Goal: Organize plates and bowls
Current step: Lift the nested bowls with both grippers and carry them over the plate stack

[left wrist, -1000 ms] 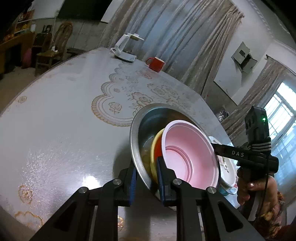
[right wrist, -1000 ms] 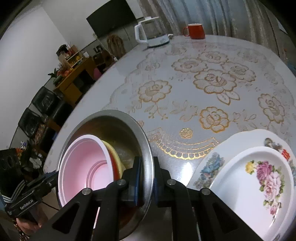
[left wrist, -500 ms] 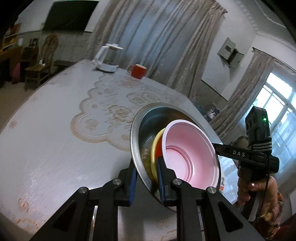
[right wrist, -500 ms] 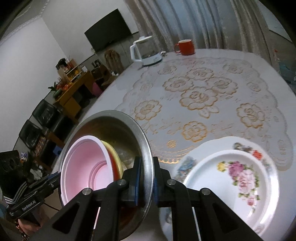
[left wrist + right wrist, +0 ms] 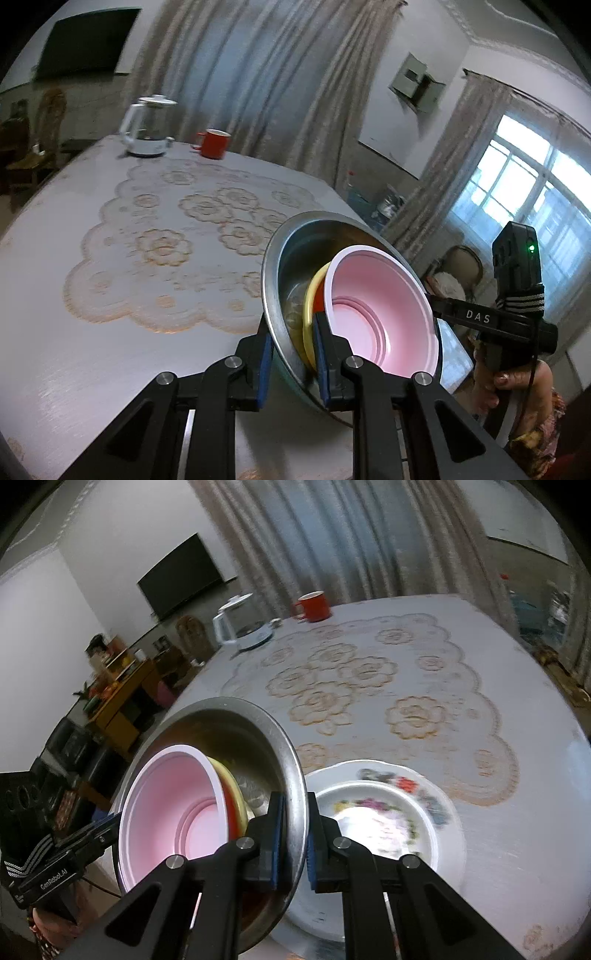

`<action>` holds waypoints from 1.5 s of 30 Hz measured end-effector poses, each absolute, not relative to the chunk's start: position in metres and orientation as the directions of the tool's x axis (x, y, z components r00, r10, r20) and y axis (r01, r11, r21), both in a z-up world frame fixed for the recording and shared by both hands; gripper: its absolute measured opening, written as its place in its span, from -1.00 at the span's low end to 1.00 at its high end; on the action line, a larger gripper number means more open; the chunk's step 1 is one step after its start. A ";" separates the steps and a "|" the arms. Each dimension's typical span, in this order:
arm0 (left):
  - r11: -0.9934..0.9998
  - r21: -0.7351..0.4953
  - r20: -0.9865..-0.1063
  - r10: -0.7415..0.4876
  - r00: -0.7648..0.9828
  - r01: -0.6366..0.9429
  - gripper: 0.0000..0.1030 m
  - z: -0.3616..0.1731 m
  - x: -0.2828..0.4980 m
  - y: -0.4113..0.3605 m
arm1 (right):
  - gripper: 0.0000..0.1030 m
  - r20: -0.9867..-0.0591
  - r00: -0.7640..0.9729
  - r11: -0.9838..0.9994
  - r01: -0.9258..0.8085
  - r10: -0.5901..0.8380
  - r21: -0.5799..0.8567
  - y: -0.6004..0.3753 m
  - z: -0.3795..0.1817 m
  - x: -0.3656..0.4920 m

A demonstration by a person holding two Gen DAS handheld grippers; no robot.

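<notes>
Above the near edge of the table, which wears a pale cloth with gold flower patterns, a steel bowl hangs tilted in the air, off the surface. It is carried from two opposite sides of its rim. The left gripper has its fingers clamped on the near rim in its own view, and the right gripper has its fingers clamped on the opposite rim. Under the bowl, at the near edge of the table, two floral plates lie stacked, the smaller on the larger. Inside the steel bowl a pink bowl stands on its side, and behind it a yellow bowl with red inside. At the far edge of the table stand a white kettle and, just beside it, a red mug
</notes>
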State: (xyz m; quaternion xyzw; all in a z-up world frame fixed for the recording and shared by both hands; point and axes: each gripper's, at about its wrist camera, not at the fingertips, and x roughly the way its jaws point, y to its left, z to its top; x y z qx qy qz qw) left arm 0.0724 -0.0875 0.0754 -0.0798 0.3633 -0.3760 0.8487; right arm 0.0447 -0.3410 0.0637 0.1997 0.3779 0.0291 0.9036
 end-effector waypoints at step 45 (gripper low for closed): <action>0.707 -0.327 -0.684 -0.635 0.359 0.627 -0.61 0.031 0.082 -0.173 | -0.79 -0.739 0.655 0.847 0.295 0.157 0.442 -0.414 0.009 0.014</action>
